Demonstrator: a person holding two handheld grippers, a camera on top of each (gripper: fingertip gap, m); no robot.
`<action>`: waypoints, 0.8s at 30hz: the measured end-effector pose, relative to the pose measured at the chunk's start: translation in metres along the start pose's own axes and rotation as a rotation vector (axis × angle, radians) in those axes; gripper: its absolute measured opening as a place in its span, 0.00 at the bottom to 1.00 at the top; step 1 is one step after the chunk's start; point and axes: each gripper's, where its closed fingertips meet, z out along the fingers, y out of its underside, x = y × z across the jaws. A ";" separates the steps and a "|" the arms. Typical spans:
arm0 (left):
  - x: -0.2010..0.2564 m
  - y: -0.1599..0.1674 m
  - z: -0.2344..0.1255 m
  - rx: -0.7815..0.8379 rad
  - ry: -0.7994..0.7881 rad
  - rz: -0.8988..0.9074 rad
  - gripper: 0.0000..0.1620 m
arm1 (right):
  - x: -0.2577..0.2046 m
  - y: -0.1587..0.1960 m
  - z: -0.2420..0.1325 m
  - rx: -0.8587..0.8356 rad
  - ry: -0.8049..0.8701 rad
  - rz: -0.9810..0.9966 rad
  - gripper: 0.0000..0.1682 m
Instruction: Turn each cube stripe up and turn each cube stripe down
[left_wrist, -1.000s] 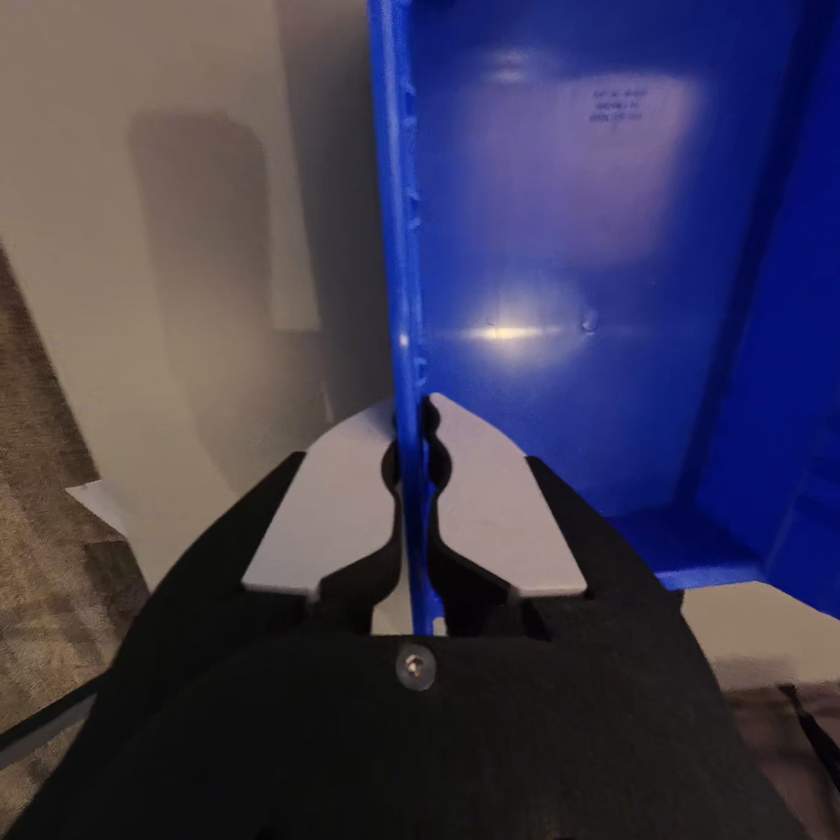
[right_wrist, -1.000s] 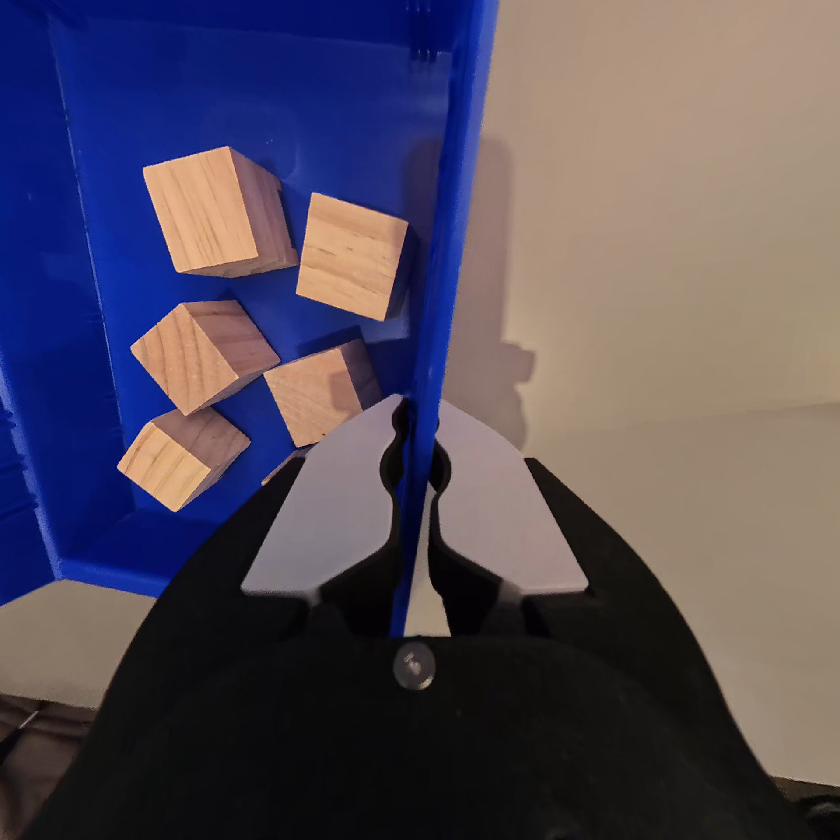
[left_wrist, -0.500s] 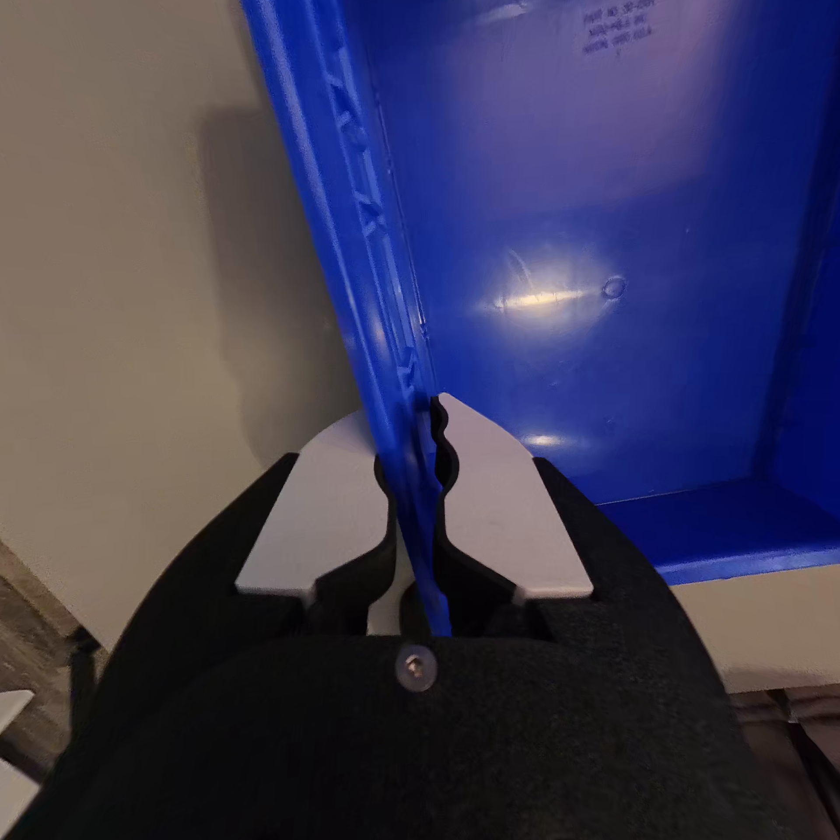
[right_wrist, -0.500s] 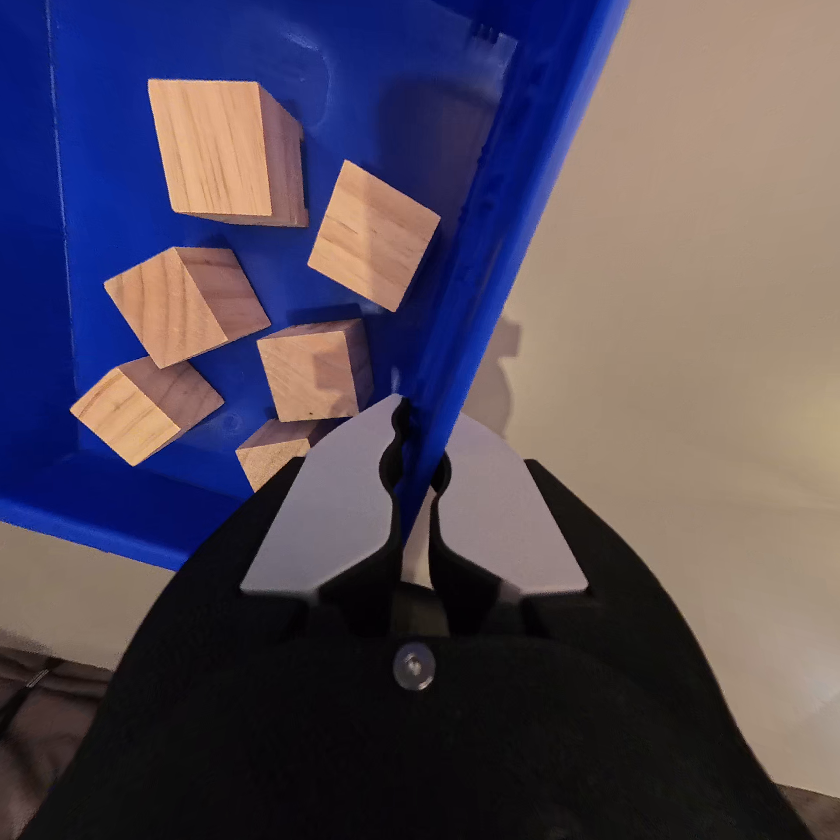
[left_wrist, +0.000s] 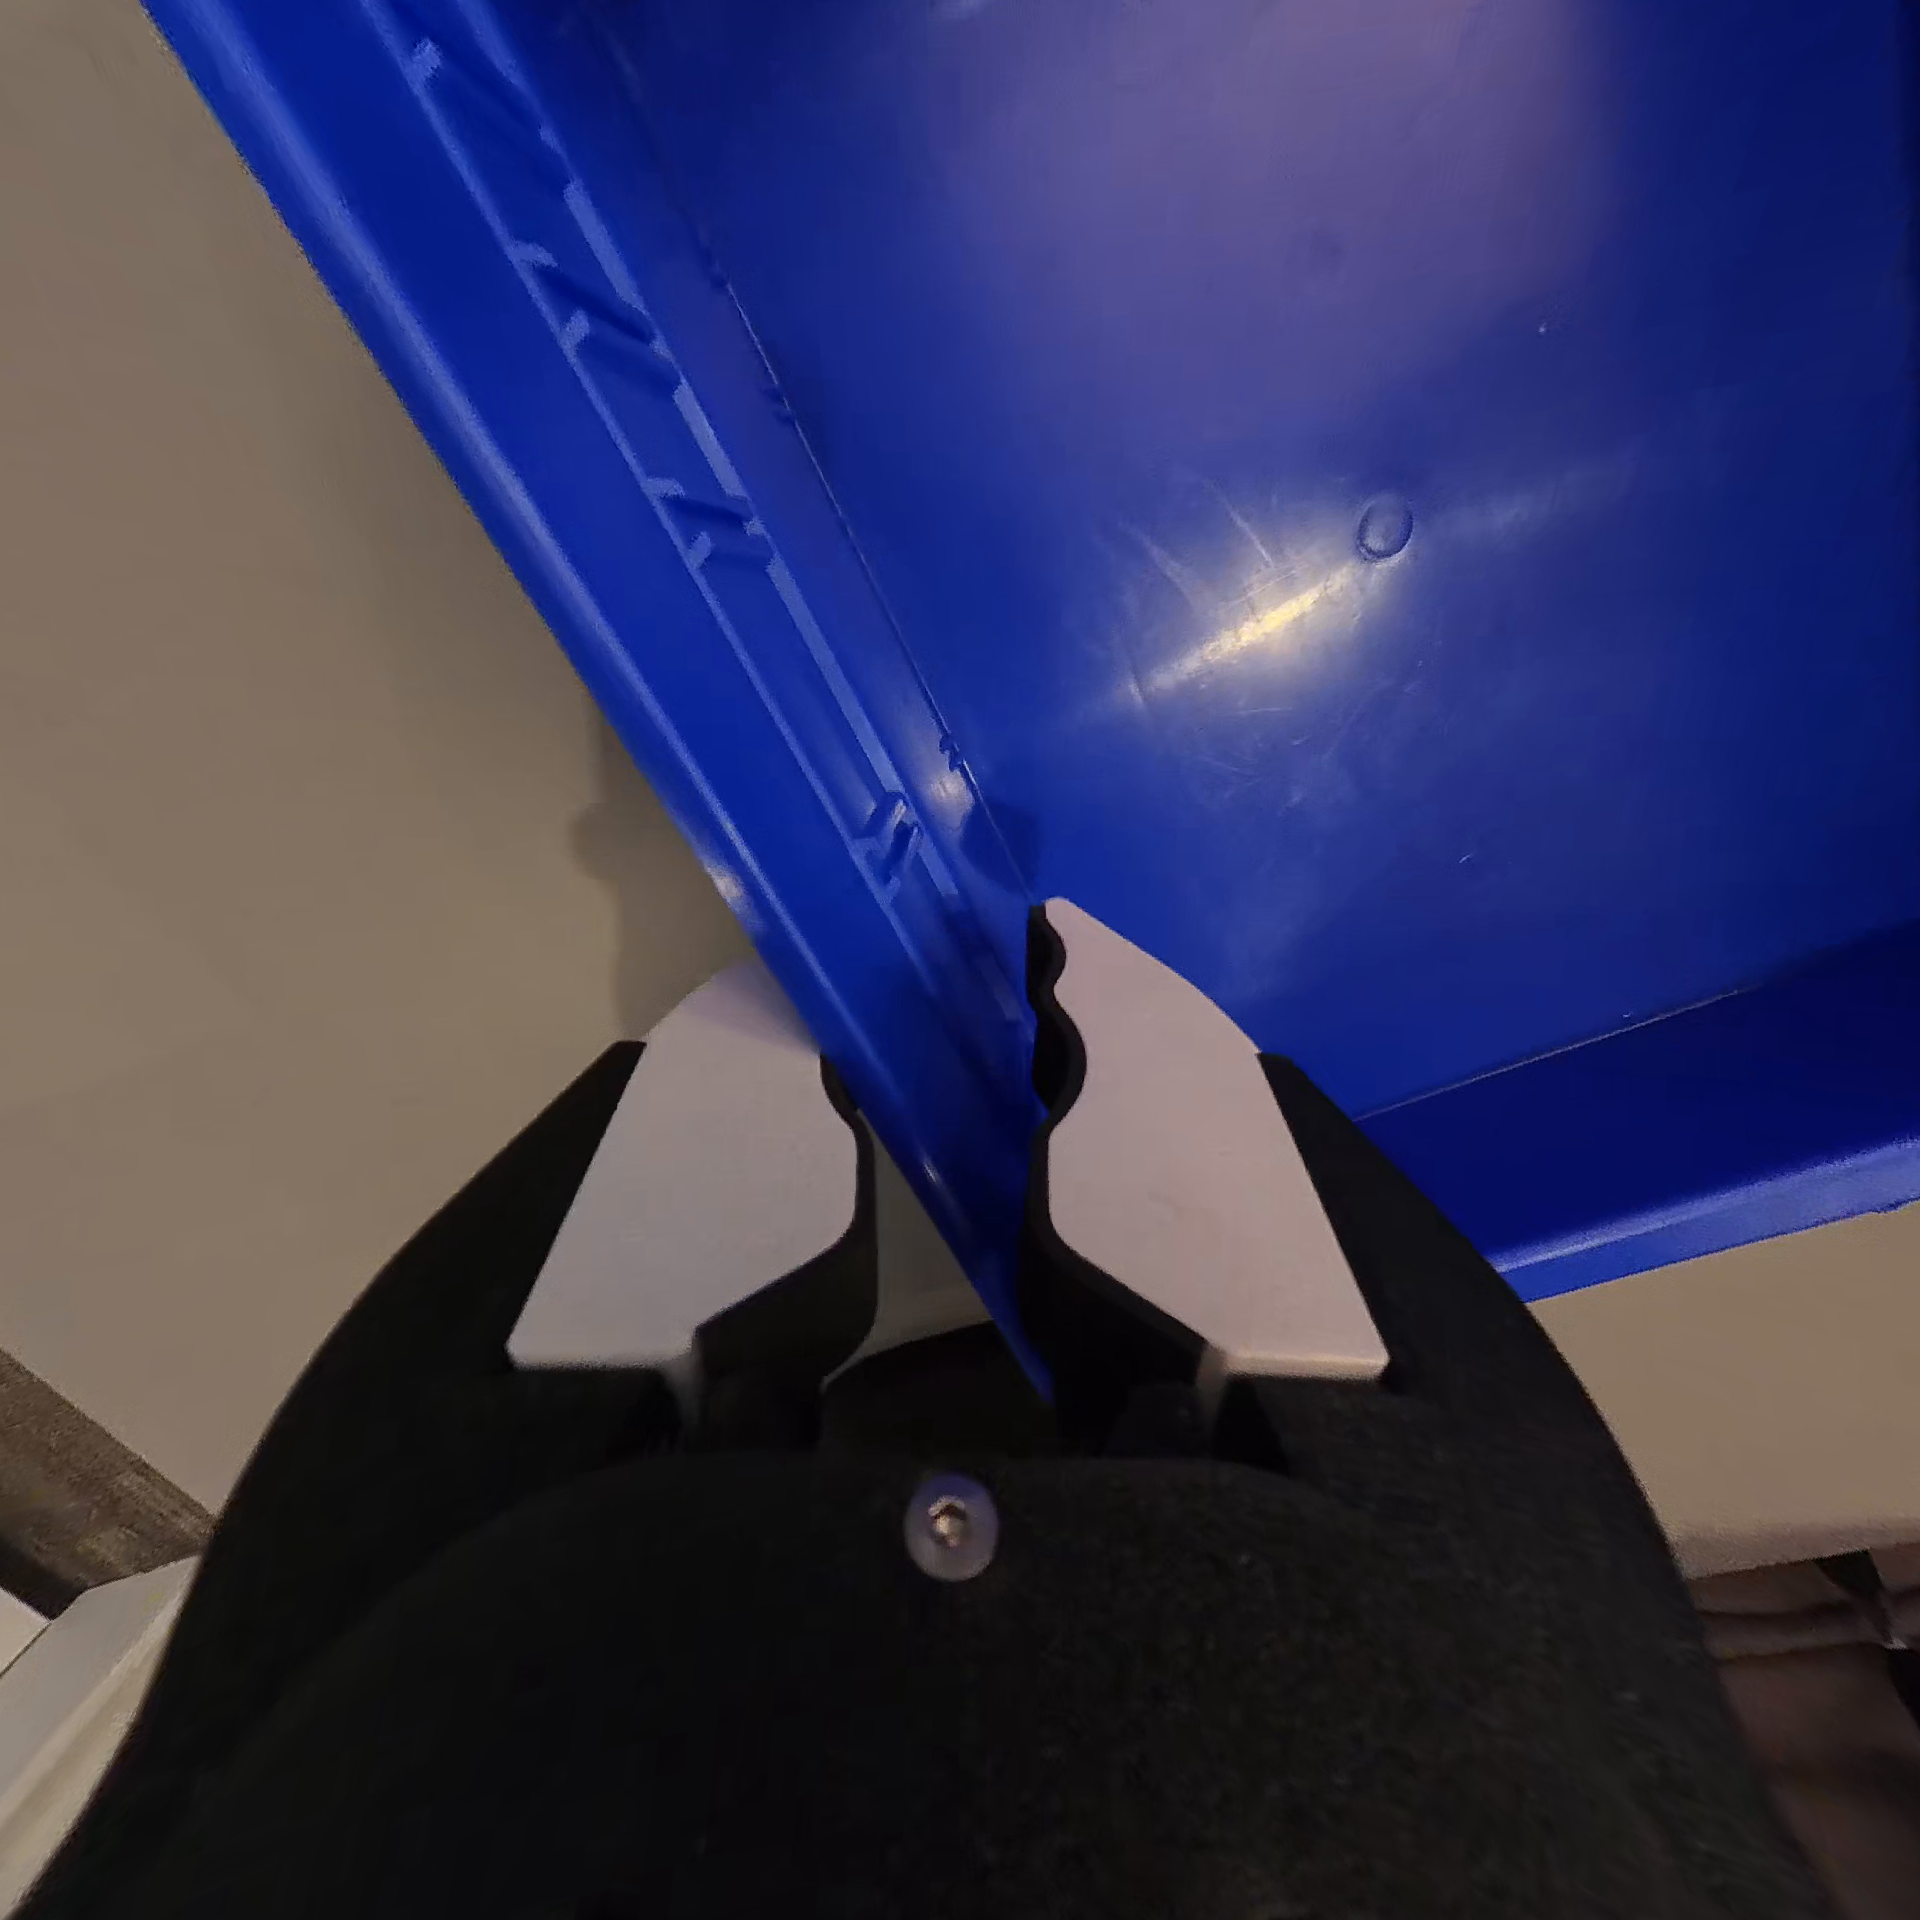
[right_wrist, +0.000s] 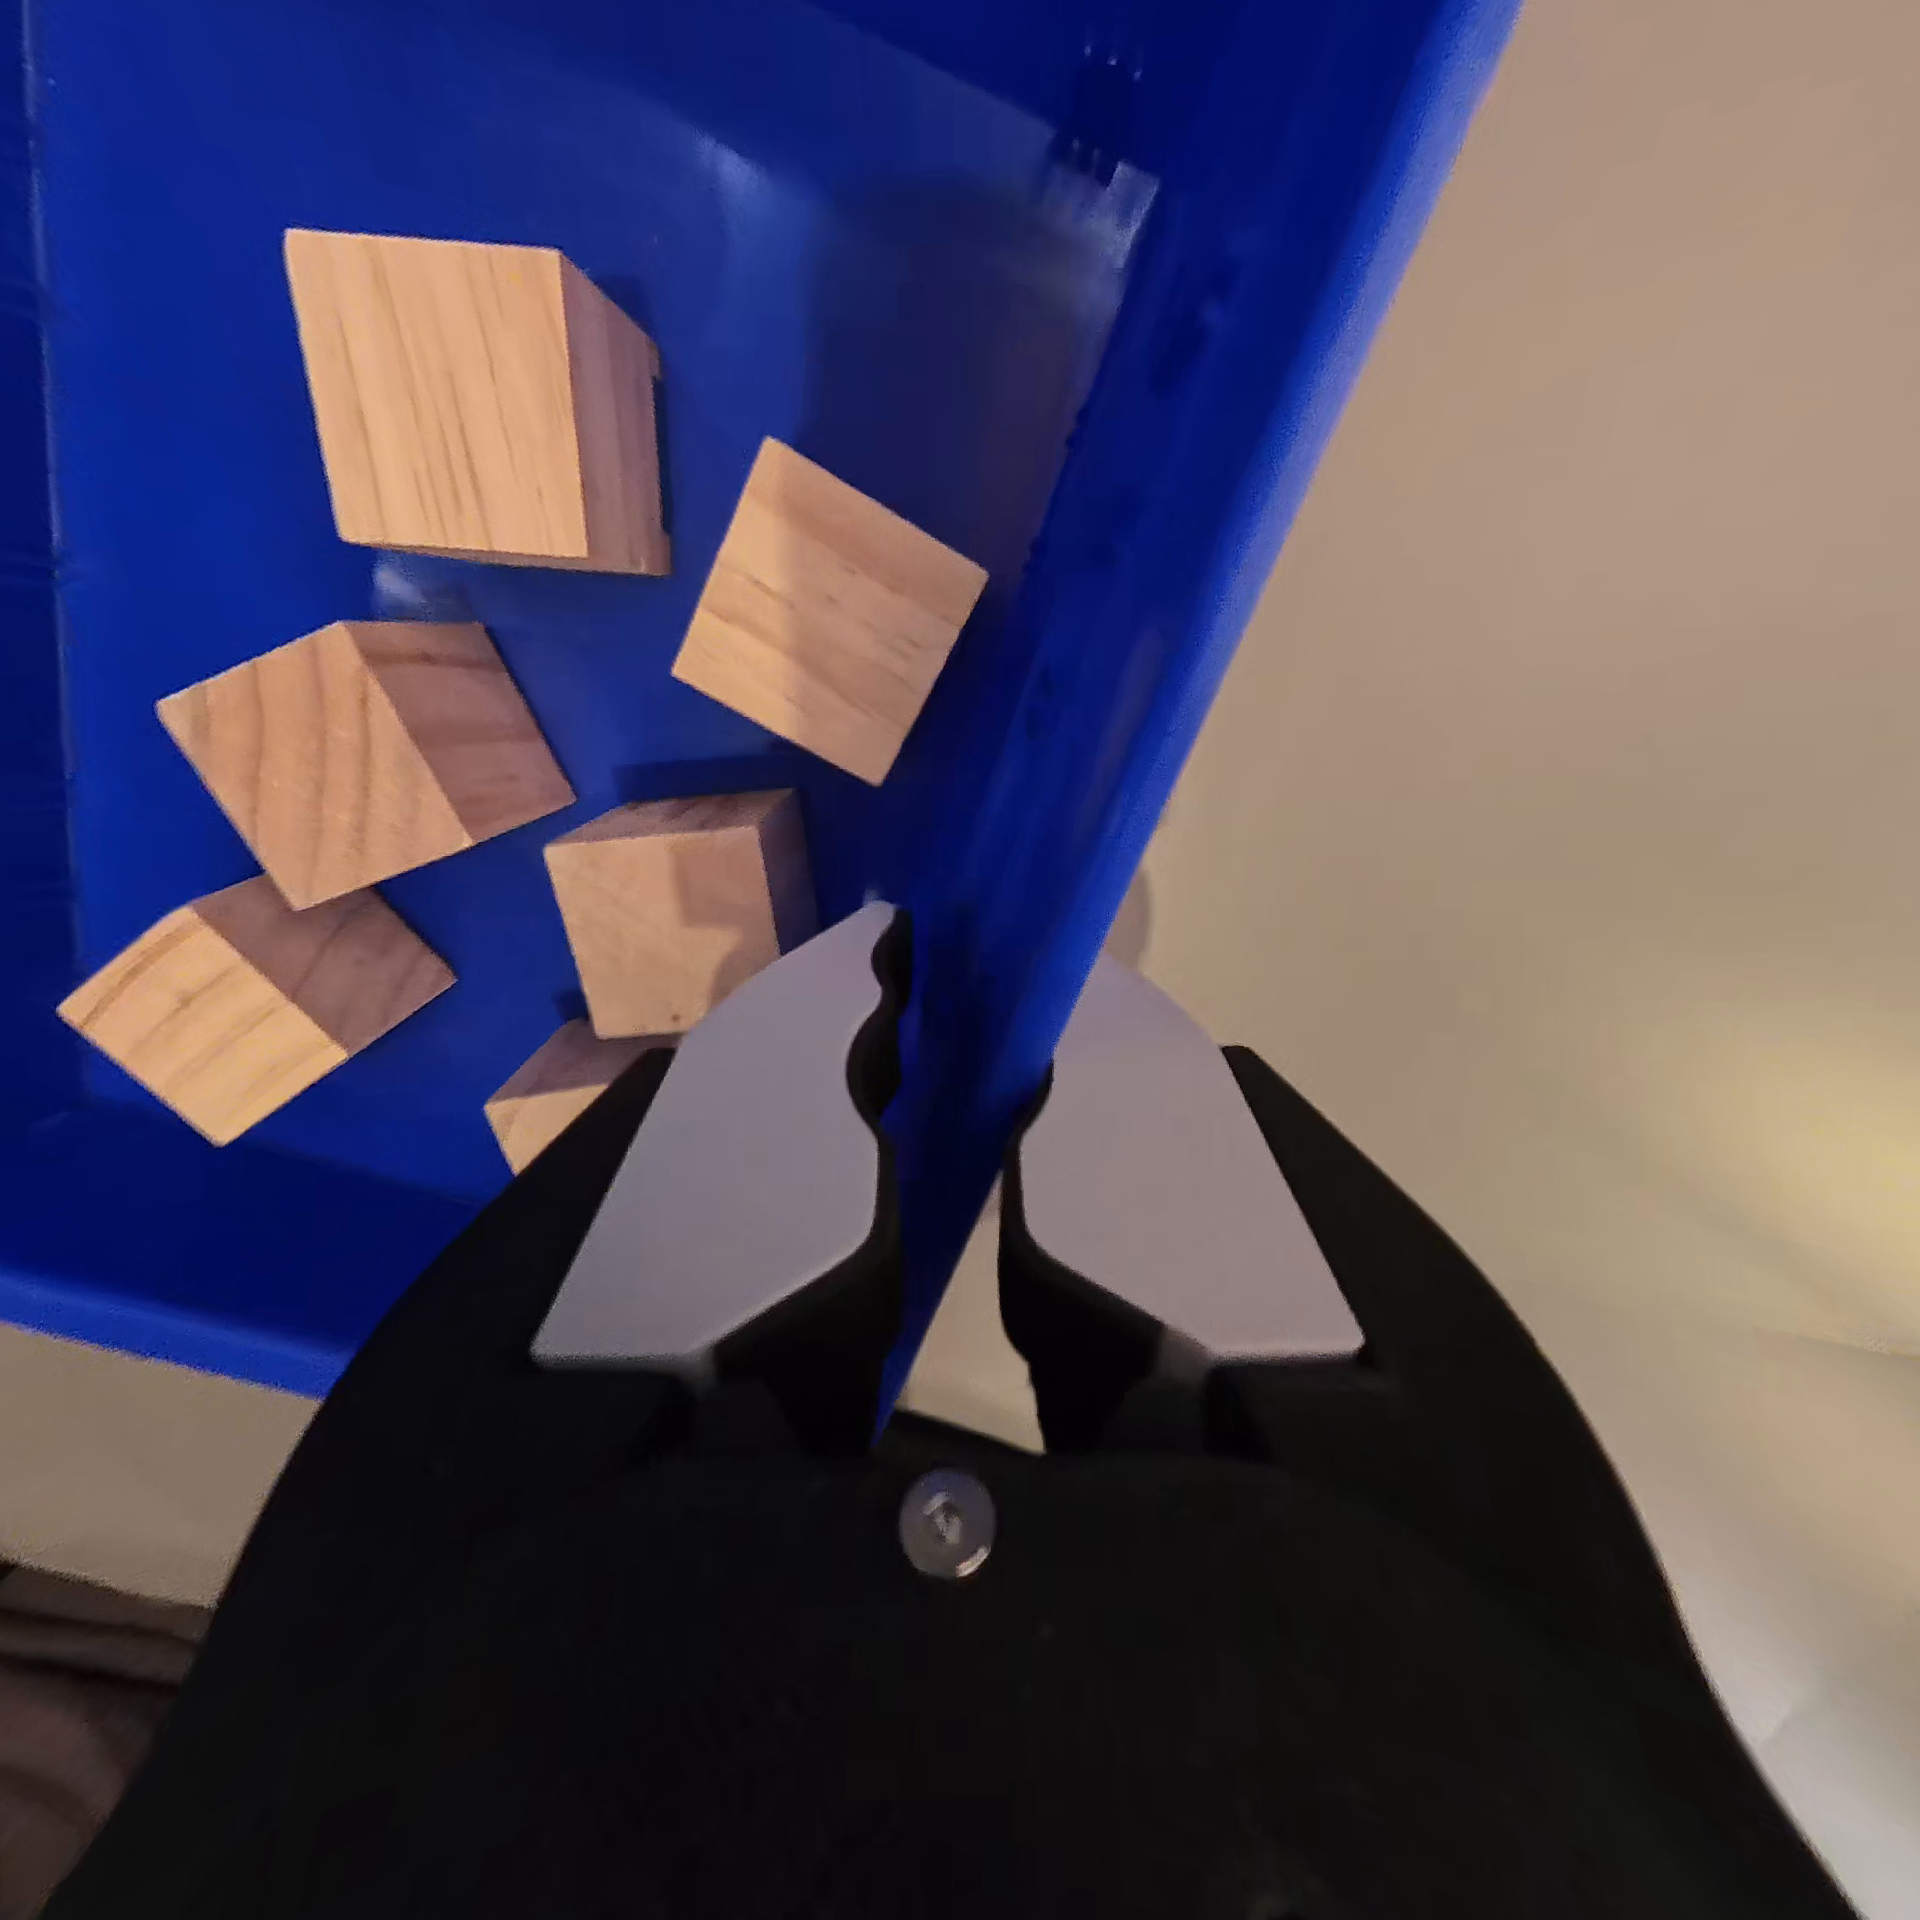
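A blue plastic bin (right_wrist: 852, 260) holds several plain wooden cubes, the largest (right_wrist: 468, 405) at the back and others (right_wrist: 831, 613) (right_wrist: 353, 758) nearer; no stripe shows on any visible face. One cube (right_wrist: 551, 1101) is partly hidden behind my right gripper. My right gripper (right_wrist: 987, 935) is shut on the bin's right wall (right_wrist: 1195, 520). My left gripper (left_wrist: 894, 966) is shut on the bin's left wall (left_wrist: 644, 540). In the left wrist view only the bare bin floor (left_wrist: 1351, 520) shows, with no cubes. Both walls lean outward across the jaws, which stand a little apart around them.
The bin is over a cream table (right_wrist: 1558, 727), which also shows in the left wrist view (left_wrist: 260, 675). Grey carpet (left_wrist: 62, 1475) and a white edge (left_wrist: 62, 1704) lie at the lower left, past the table's edge.
The bin has swung from upright in the views to strongly slanted, and looks closer. The cubes have slid toward the near end. Both pairs of jaws stand slightly wider on the walls.
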 end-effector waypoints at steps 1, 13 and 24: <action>0.001 -0.002 0.000 0.007 0.001 0.007 0.17 | 0.002 -0.001 0.002 -0.002 0.019 -0.004 0.11; 0.007 -0.003 -0.023 0.078 0.144 0.030 0.23 | 0.002 -0.002 0.007 0.001 -0.025 0.051 0.08; -0.015 0.015 -0.088 0.237 0.126 0.031 0.26 | 0.001 -0.001 0.008 -0.043 -0.065 0.112 0.06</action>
